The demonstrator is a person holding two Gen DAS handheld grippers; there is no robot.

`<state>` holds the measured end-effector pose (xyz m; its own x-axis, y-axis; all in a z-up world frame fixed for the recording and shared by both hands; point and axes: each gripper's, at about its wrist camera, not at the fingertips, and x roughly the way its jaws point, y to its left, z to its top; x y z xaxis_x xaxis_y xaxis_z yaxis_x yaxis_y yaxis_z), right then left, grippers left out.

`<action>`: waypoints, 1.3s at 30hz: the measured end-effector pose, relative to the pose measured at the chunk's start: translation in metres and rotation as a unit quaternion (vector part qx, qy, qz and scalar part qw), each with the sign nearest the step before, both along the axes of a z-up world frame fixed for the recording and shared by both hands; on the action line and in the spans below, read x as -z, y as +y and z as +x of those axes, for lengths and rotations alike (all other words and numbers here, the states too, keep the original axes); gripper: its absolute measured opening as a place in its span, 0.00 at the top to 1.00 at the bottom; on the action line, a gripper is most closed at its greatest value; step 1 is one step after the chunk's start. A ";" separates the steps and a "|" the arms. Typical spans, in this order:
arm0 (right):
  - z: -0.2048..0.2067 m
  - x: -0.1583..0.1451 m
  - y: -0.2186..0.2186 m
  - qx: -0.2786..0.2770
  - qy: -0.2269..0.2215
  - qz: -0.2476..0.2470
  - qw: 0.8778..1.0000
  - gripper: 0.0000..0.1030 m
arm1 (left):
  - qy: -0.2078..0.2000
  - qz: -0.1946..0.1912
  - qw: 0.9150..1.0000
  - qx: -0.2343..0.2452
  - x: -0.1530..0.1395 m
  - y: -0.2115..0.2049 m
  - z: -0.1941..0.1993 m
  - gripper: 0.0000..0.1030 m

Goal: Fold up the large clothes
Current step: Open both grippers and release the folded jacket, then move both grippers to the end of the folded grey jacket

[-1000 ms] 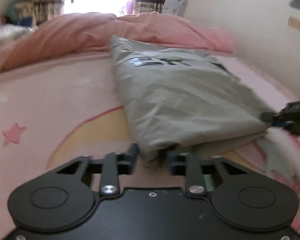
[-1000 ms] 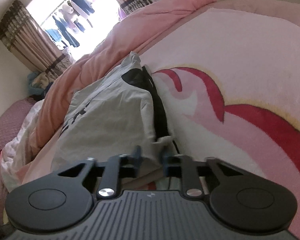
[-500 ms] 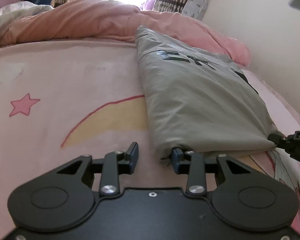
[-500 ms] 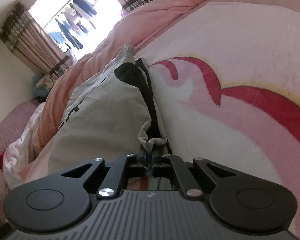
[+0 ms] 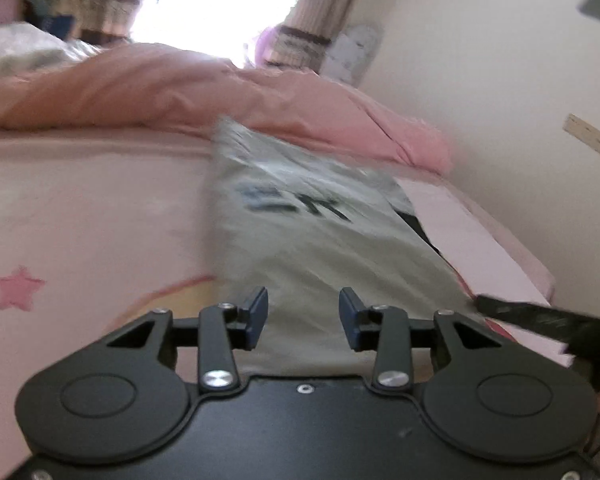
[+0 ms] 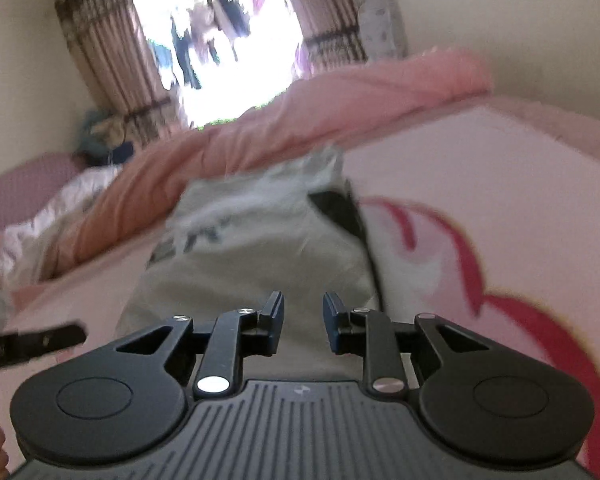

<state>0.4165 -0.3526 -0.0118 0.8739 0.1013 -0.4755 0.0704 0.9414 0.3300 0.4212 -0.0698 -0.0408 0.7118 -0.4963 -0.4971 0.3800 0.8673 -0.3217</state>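
Black fingers of the left gripper [image 5: 303, 318] stand apart with nothing between them — the grey shirt [image 5: 320, 240] lies just past their tips, not pinched. The right gripper [image 6: 303, 322] has just been opening too; its fingers are parted and empty, hanging over the shirt's near edge. Each gripper's tip shows at the side of the other's view, one at either near corner of the shirt.

The shirt lies folded into a long oblong on the bed [image 5: 80, 208], dark lettering [image 5: 296, 204] on its upper face and a black trim [image 6: 340, 212] along its right edge. Left of the shirt the pink sheet carries a star [image 5: 18, 288]; right of it runs a red curved print [image 6: 512, 308]. Beyond the shirt's far end a pink quilt [image 5: 180, 92] is heaped across the bed. Past the quilt, curtains [image 6: 108, 60] frame a bright window — both views are blurred.
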 end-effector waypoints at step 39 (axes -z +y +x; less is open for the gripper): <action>0.020 0.039 0.049 -0.034 0.035 -0.051 0.997 0.76 | 0.016 0.049 0.998 0.025 0.044 -0.029 0.020 0.55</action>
